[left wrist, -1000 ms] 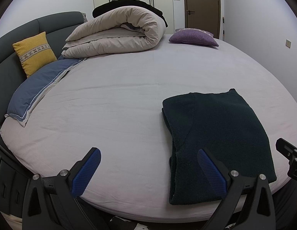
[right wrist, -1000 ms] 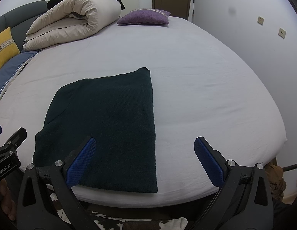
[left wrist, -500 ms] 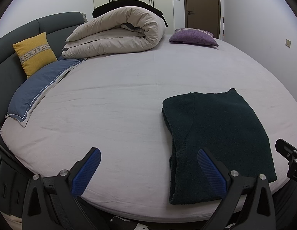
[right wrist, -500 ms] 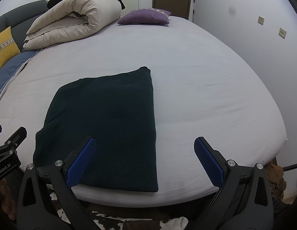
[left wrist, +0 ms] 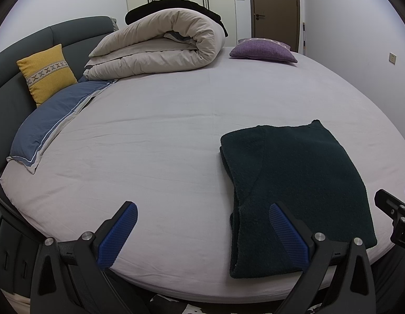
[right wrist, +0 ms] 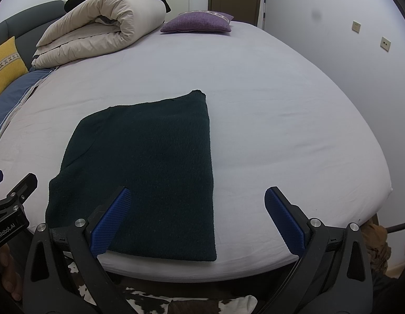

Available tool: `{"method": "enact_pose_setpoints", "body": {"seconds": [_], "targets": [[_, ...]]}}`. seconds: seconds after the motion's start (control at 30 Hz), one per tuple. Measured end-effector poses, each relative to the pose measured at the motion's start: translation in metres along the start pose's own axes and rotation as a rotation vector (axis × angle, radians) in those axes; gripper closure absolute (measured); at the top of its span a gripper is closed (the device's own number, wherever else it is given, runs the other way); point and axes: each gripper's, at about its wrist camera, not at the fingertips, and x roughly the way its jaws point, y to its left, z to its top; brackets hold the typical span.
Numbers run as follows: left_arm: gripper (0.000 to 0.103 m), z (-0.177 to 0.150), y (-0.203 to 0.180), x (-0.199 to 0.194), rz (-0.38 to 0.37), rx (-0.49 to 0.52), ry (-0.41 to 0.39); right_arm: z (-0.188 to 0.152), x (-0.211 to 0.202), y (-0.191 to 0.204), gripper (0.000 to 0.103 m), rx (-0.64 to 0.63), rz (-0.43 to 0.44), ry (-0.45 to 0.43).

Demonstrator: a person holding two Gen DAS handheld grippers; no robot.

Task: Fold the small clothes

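- The left gripper (left wrist: 202, 231) hangs over the near edge of the bed with its blue-padded fingers (left wrist: 117, 236) spread wide and nothing between them; its right finger stands over the near left corner of the garment.
- The right gripper (right wrist: 198, 218) is likewise spread wide and empty, its left finger (right wrist: 110, 221) over the garment's near edge and its right finger over bare sheet.
- The dark green sweater (right wrist: 147, 172) lies folded into a flat rectangle near the front edge of the bed (right wrist: 281, 104), closer to the right gripper; in the left wrist view it (left wrist: 294, 183) sits to the right, its folded layers showing along the left side.
- A lavender sheet covers the bed, lightly creased.
- Farther back lie a rolled beige duvet (left wrist: 160, 49) with something black on top, a purple cushion (left wrist: 264, 51), a blue pillow (left wrist: 53, 120) and a yellow cushion (left wrist: 46, 73) against the grey headboard (left wrist: 71, 34).
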Motion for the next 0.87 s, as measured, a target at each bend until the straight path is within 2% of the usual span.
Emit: {"method": "enact_pose_setpoints", "body": {"seconds": [0.87], "targets": [[0.0, -0.0018, 0.0003, 0.0014, -0.003, 0.003, -0.002, -0.0082, -0.0043, 0.0064, 0.0, -0.01, -0.002, 0.001]]}}
